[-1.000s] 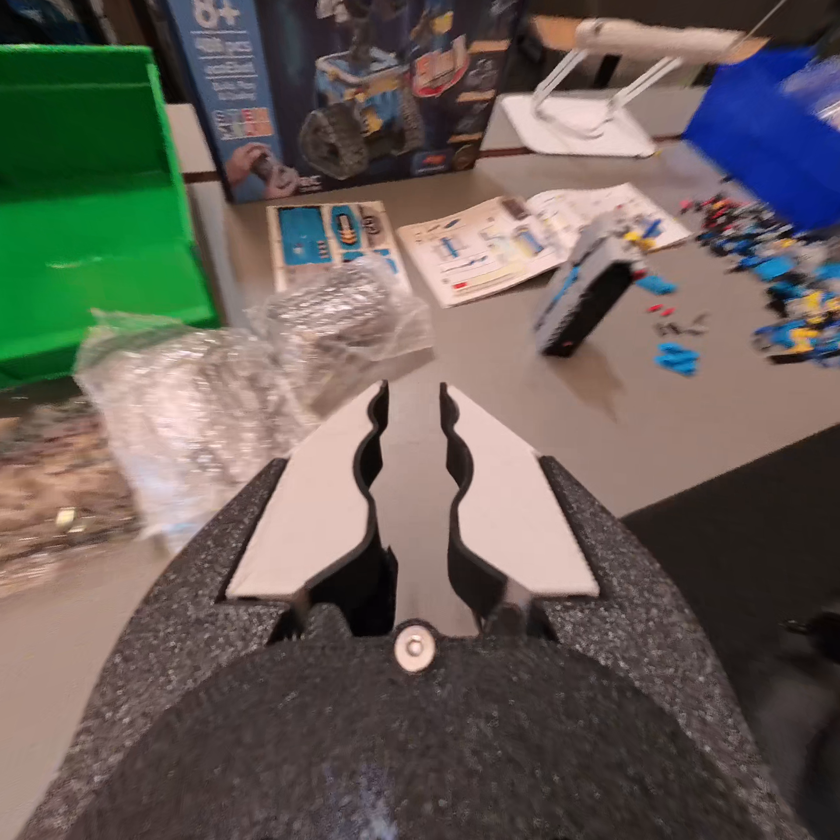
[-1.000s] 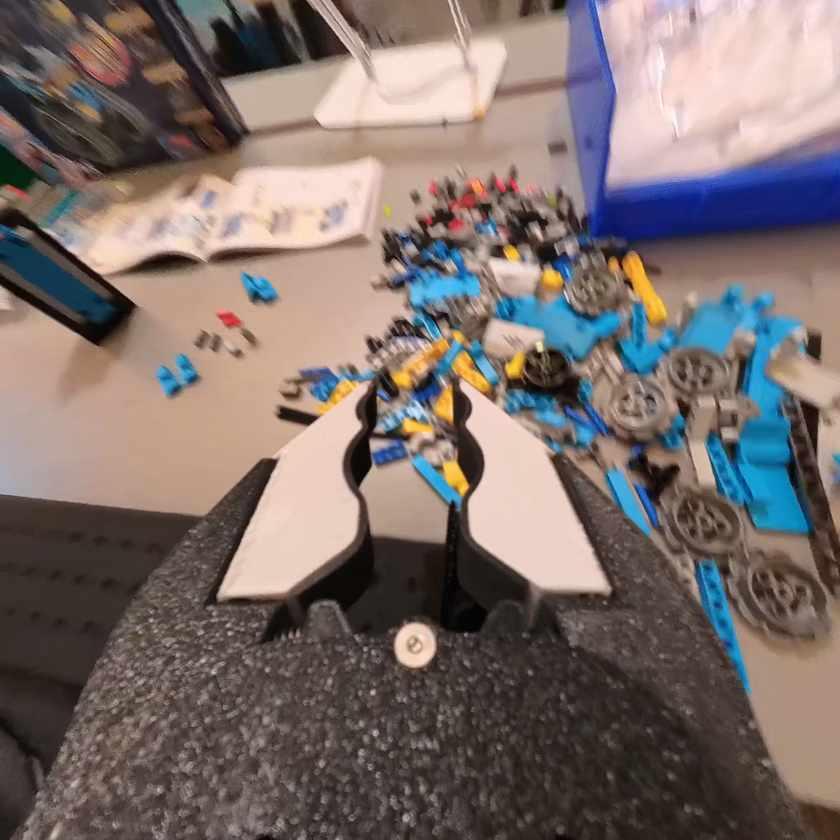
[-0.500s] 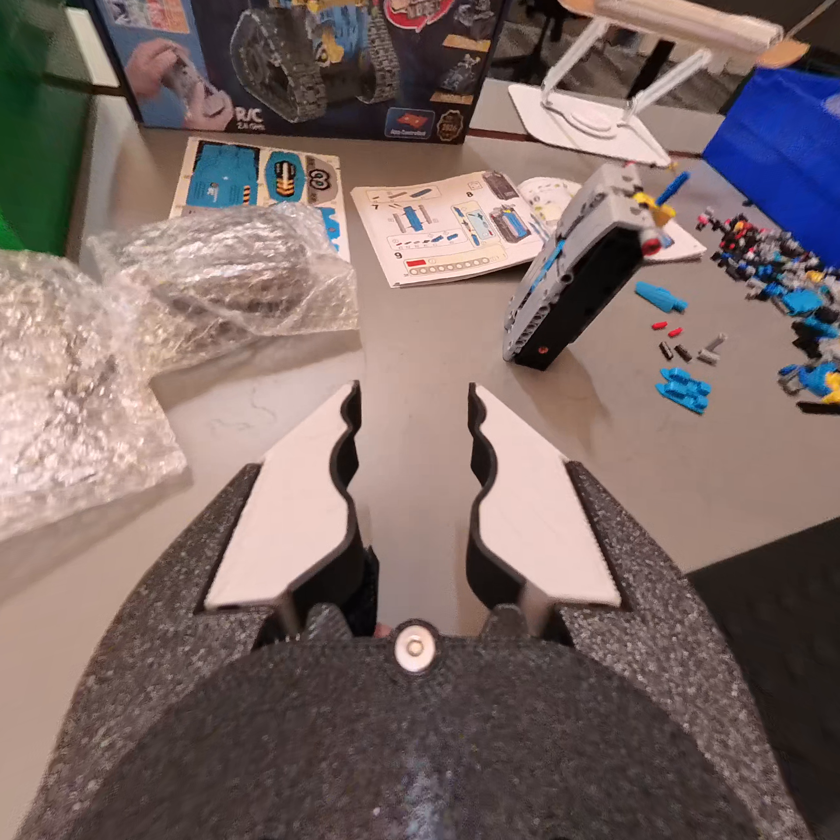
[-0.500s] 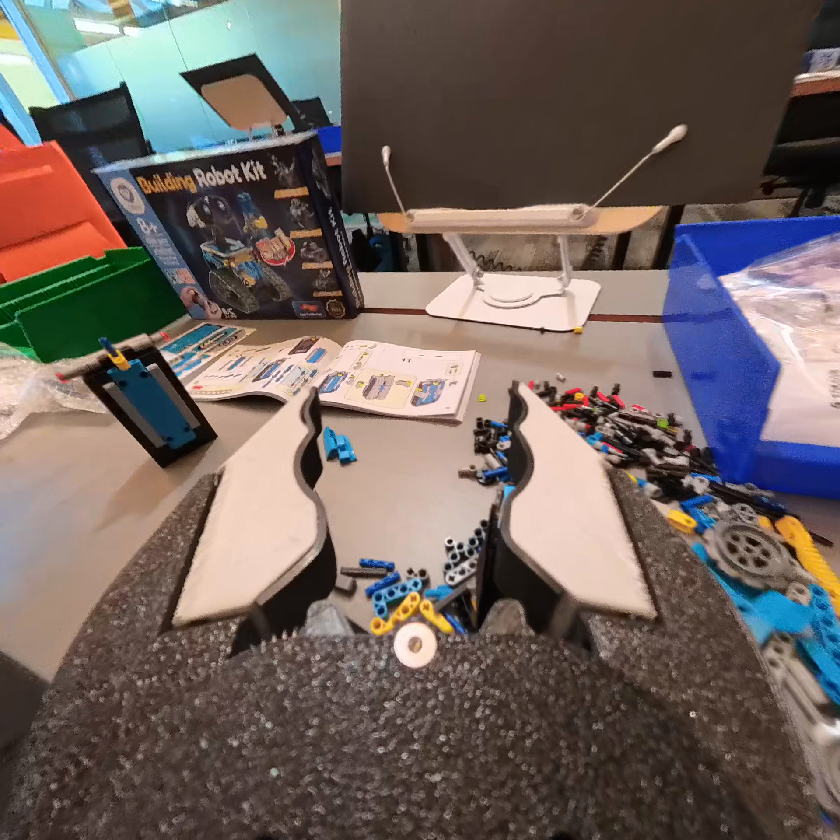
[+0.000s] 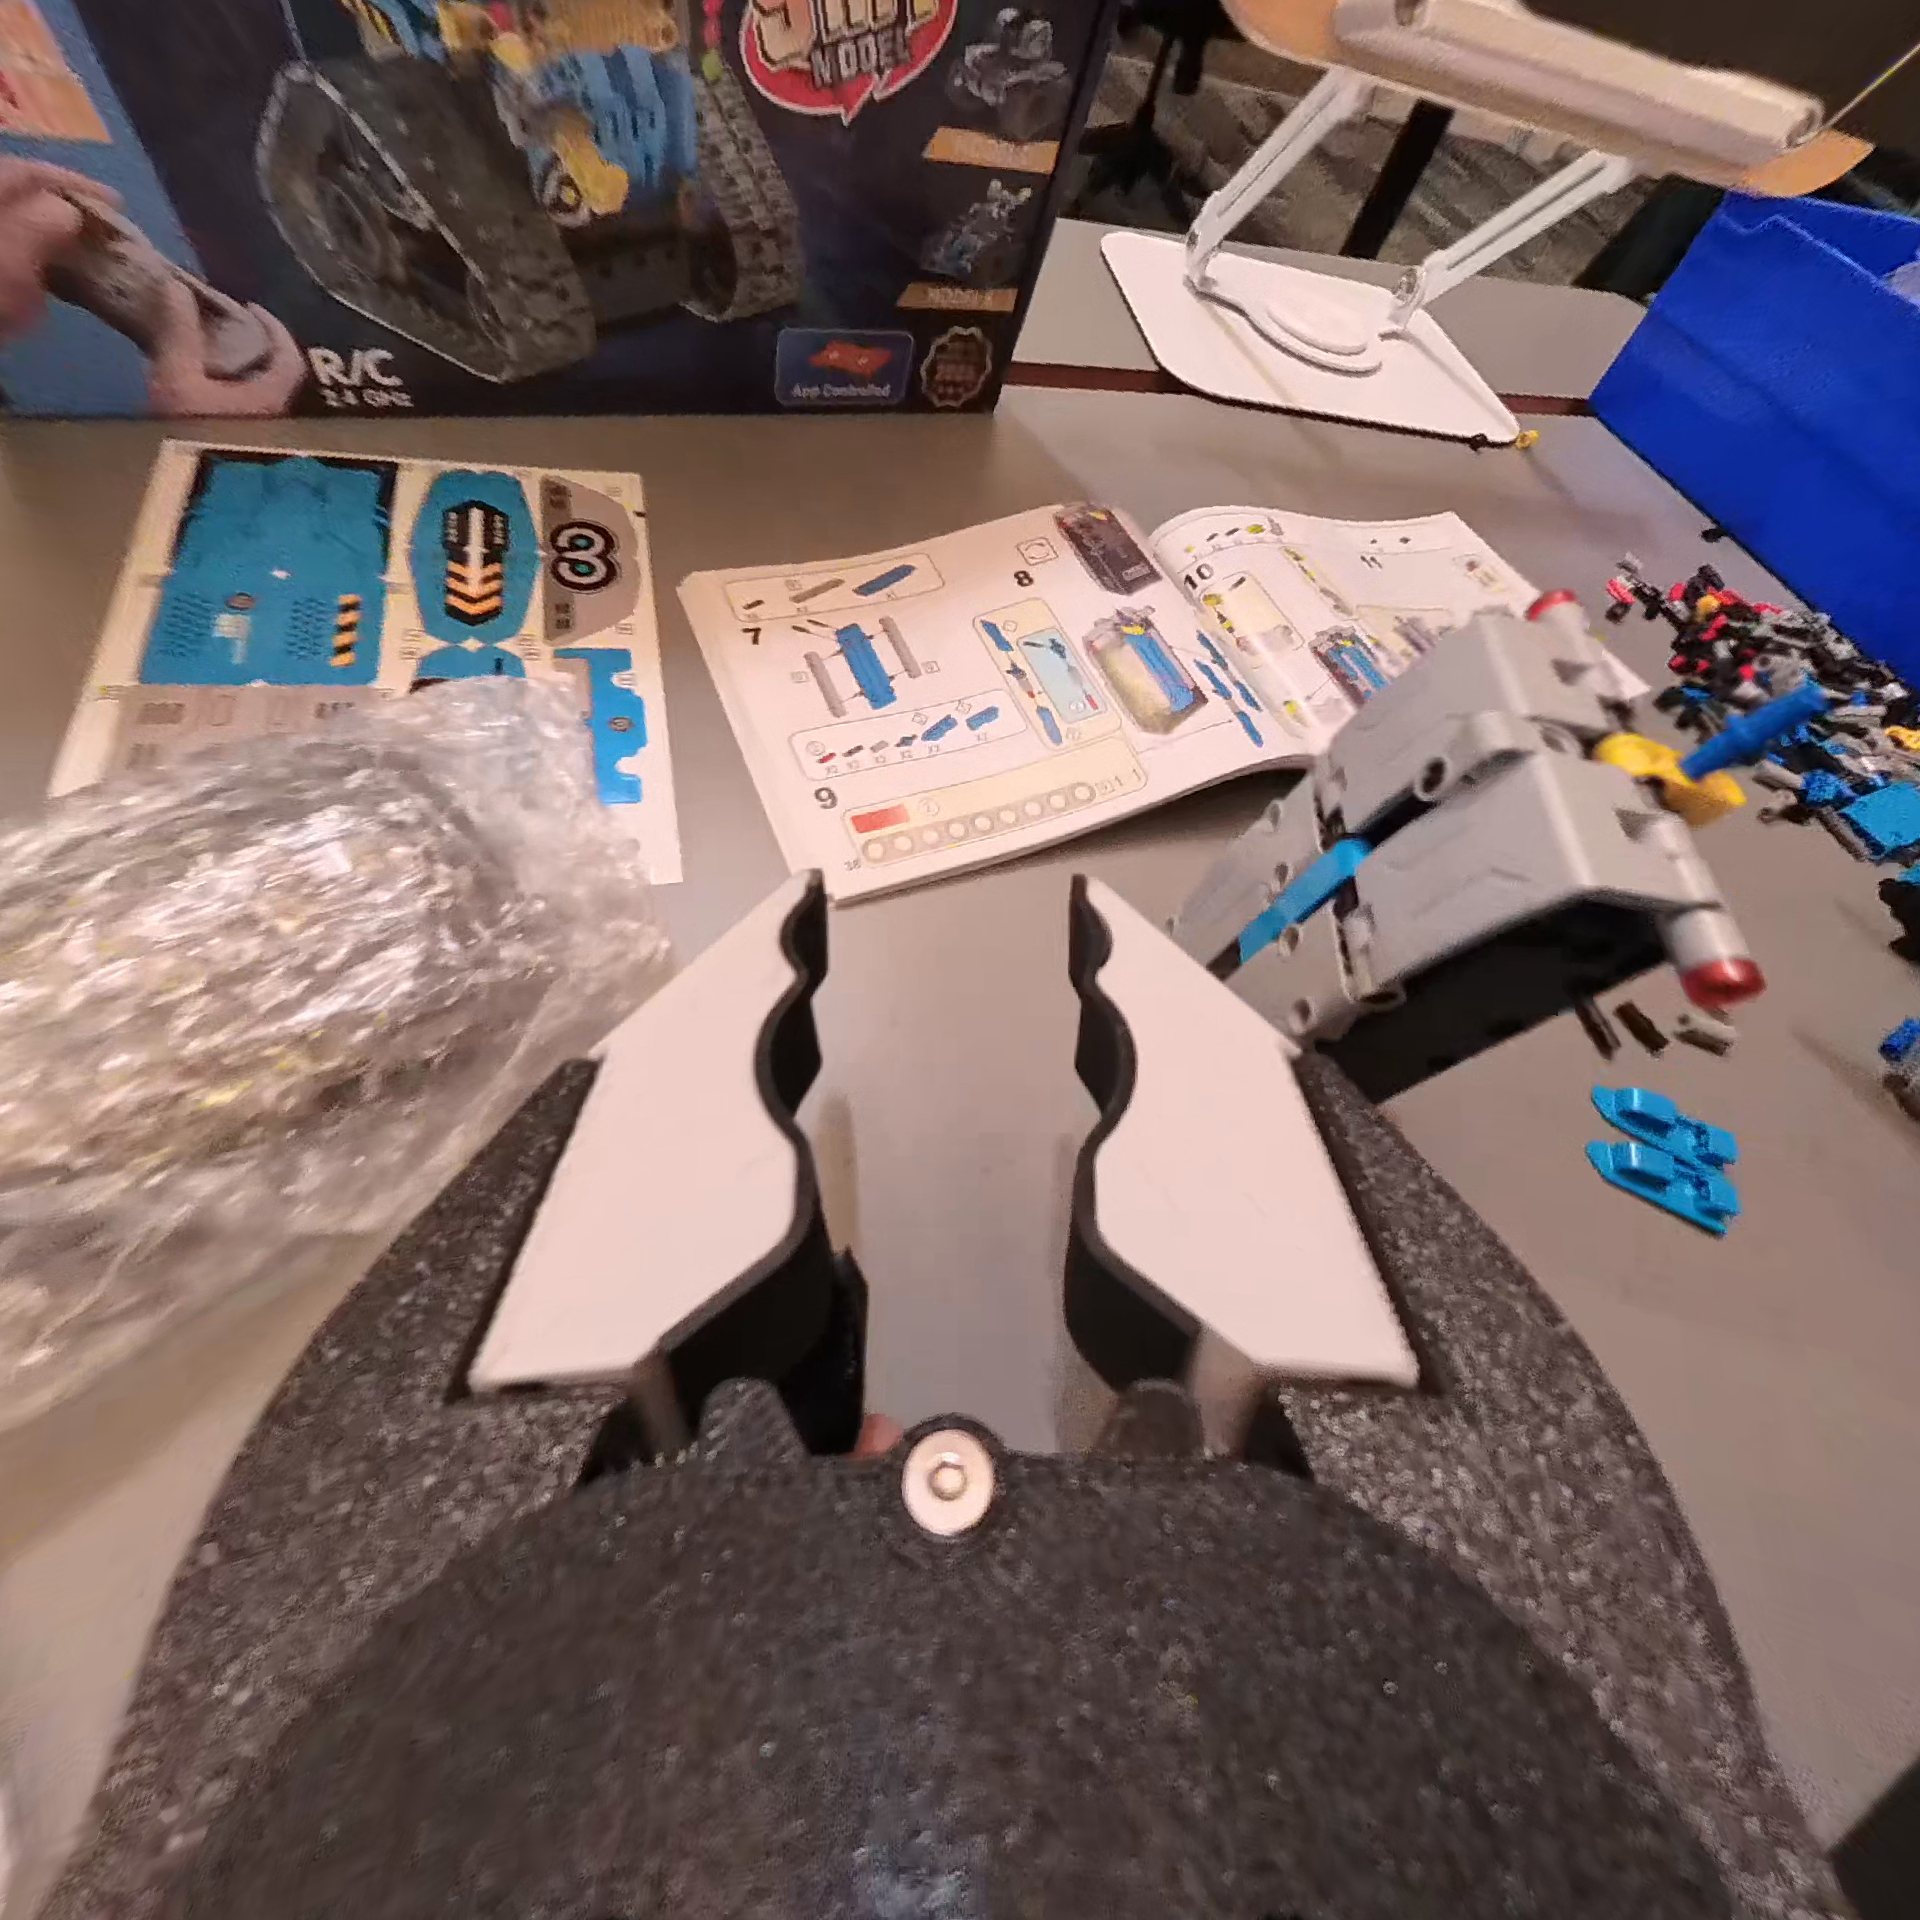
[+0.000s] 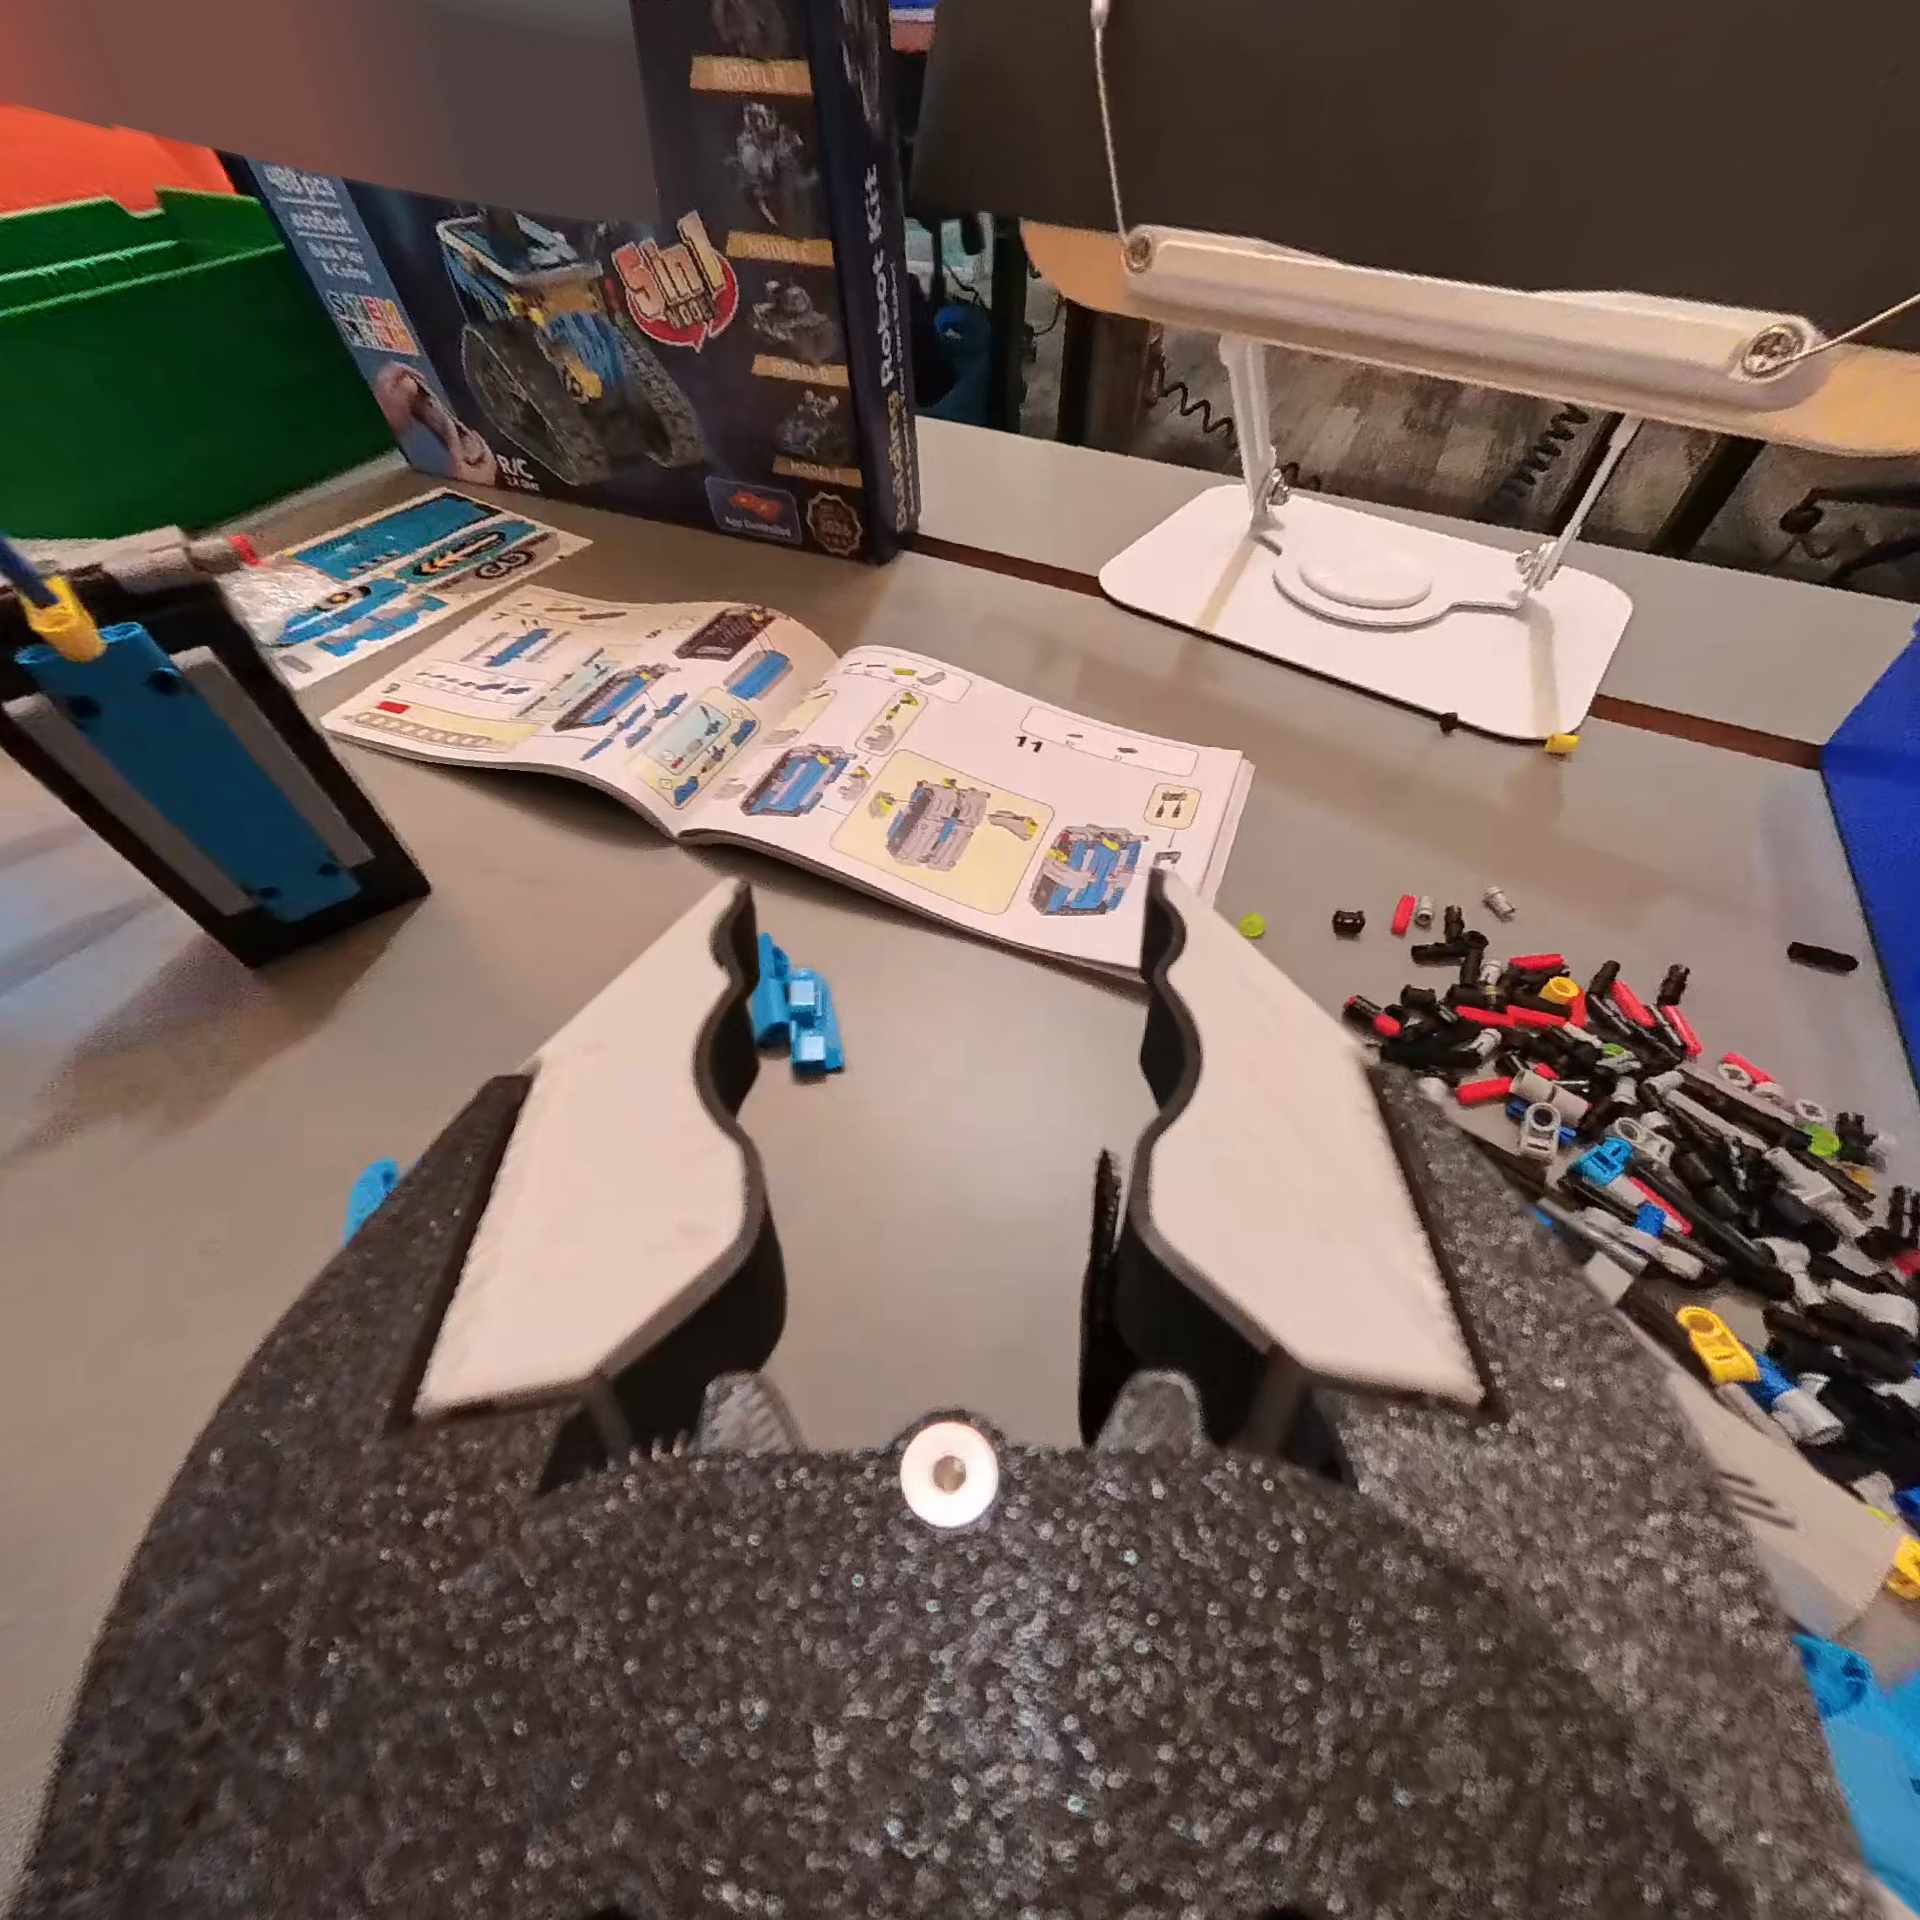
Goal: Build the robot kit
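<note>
My left gripper [image 5: 945, 904] hangs empty, jaws apart, over the grey table [image 5: 935, 1091], between a bubble-wrap bundle [image 5: 281, 956] and a tilted grey-and-black brick assembly [image 5: 1475, 883]; an open instruction booklet [image 5: 997, 686] lies just ahead.

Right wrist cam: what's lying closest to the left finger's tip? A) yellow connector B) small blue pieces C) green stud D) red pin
B: the small blue pieces lie on the table right beside that finger of the open, empty right gripper; the parts pile is off to the other side.
</note>
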`<state>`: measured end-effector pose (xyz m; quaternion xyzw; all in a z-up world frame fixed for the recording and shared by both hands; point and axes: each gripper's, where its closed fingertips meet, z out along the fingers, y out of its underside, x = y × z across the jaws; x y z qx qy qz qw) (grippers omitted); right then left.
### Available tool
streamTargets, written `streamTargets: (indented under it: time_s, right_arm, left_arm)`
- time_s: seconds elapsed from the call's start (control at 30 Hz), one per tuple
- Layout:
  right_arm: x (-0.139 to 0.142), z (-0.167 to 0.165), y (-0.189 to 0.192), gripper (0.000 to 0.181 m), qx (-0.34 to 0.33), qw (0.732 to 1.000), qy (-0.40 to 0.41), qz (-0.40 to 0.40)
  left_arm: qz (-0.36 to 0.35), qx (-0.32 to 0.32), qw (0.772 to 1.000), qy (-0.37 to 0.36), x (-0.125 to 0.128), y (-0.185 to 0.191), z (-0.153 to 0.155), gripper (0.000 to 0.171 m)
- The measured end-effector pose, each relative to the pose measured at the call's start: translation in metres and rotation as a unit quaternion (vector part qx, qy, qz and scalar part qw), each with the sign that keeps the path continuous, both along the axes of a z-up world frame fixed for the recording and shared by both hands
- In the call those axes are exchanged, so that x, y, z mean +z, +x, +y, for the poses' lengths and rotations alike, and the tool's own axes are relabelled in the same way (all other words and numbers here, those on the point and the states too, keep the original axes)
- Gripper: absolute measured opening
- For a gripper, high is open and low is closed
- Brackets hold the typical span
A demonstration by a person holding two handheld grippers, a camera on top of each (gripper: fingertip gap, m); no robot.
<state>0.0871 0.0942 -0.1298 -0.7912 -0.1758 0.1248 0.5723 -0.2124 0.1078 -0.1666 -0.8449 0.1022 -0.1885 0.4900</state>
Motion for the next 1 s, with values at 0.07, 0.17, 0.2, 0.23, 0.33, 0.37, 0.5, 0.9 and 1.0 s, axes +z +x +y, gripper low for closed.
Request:
streamTargets:
  time_s: [0.07,0.17,0.2,0.23,0.33,0.37,0.5,0.9,1.0]
  right_arm:
    - [-0.002,0.003,0.008,0.069,-0.009,1.0,0.003,-0.01]
    - [-0.001,0.004,0.02,0.057,-0.023,1.0,0.007,0.003]
    - [0.0,0.005,0.023,0.054,-0.027,1.0,0.007,0.012]
    - [0.001,0.006,0.025,0.052,-0.029,0.999,0.005,0.02]
    - [0.002,0.007,0.026,0.046,-0.03,0.999,0.001,0.03]
    - [0.004,0.007,0.025,0.044,-0.028,0.999,0.004,0.033]
    - [0.006,0.005,0.024,0.037,-0.027,0.999,0.017,0.015]
    - [0.0,-0.001,0.031,0.031,-0.035,0.999,0.009,0.011]
    - [0.002,-0.007,0.034,0.03,-0.04,0.999,0.013,0.005]
  left_arm:
    - [-0.008,-0.009,1.0,-0.005,-0.006,0.006,0.008,0.044]
    - [-0.009,-0.035,0.999,-0.021,-0.015,0.018,0.01,0.042]
    - [-0.004,-0.033,0.999,-0.022,-0.017,0.017,0.011,0.041]
    - [-0.002,-0.03,0.999,-0.022,-0.018,0.016,0.012,0.04]
    - [-0.005,-0.022,0.999,-0.027,-0.019,0.013,0.012,0.038]
    - [-0.004,-0.019,0.999,-0.027,-0.019,0.012,0.012,0.037]
    - [-0.004,-0.038,0.998,-0.042,-0.024,0.018,0.01,0.037]
    - [0.008,-0.052,0.998,-0.029,-0.022,0.023,0.006,0.037]
    - [0.02,-0.053,0.998,-0.028,-0.023,0.024,0.005,0.037]
